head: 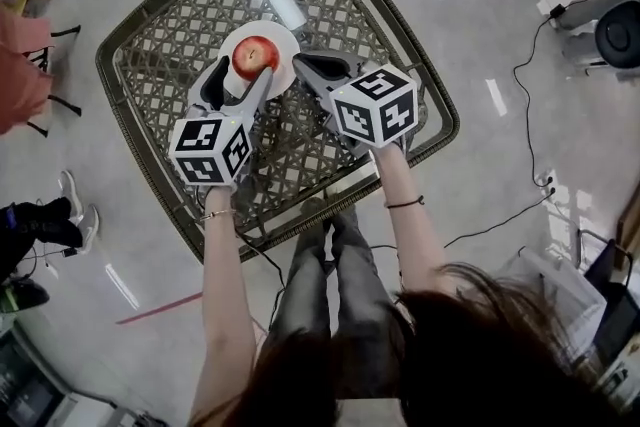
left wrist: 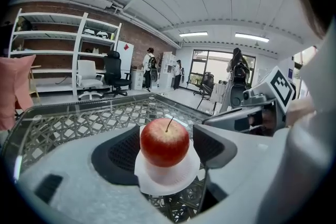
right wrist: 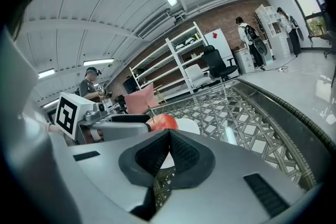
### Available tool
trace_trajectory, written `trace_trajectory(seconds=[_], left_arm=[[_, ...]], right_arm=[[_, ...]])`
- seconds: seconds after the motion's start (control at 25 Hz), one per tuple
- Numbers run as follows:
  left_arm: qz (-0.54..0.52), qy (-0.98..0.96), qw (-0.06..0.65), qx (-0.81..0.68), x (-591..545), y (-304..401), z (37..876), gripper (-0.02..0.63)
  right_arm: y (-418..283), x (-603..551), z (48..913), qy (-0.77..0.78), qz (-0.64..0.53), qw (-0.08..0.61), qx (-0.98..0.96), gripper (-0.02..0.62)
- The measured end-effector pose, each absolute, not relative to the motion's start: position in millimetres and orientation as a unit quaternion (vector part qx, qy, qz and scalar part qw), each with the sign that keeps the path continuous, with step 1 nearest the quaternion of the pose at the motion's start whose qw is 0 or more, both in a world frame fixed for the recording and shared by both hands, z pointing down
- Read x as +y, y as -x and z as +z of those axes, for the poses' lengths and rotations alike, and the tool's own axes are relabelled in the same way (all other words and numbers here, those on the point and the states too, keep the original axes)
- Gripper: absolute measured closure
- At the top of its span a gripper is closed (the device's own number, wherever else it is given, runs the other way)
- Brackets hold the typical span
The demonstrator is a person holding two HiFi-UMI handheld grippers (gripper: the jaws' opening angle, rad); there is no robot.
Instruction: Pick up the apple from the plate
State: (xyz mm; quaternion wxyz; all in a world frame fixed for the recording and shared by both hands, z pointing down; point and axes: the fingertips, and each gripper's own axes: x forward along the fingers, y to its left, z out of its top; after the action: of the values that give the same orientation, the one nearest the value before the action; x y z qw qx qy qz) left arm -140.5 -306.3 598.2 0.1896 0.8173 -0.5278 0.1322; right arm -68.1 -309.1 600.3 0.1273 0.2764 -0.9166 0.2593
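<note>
A red apple (head: 258, 54) (left wrist: 164, 141) stands stem-up on a small white plate (head: 287, 43) (left wrist: 169, 176) on the glass-topped wicker table (head: 170, 35). My left gripper (head: 238, 78) (left wrist: 166, 153) is open, one dark pad on each side of the apple, with narrow gaps showing. My right gripper (head: 305, 67) (right wrist: 169, 135) is shut and empty, just right of the plate at its near edge. In the right gripper view the apple (right wrist: 166, 121) peeks from behind the left gripper's finger (right wrist: 123, 126), with the plate (right wrist: 187, 126) beyond.
The table's dark rim (head: 432, 95) runs close to my right hand. The person's legs (head: 330, 275) show below the near edge. Another person (head: 22, 75) sits at the left. Cables (head: 525, 65) lie on the floor at the right.
</note>
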Motion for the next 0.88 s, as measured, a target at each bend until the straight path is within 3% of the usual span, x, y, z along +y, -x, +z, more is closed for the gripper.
trace_trajectory(seconds=[0.52,0.88], left_arm=[[0.144,-0.829,0.173,-0.511,-322.0,132.7,613.7,0.215],[0.165,-0.837,0.164,-0.495,-327.6,127.6,619.3,0.215]], right_arm=[[63.1,-318.1,612.1,-0.281,0.257,0.121,-0.916,0.586],[63.0,-320.0,613.1,-0.284,0.257,0.119,-0.916,0.586]])
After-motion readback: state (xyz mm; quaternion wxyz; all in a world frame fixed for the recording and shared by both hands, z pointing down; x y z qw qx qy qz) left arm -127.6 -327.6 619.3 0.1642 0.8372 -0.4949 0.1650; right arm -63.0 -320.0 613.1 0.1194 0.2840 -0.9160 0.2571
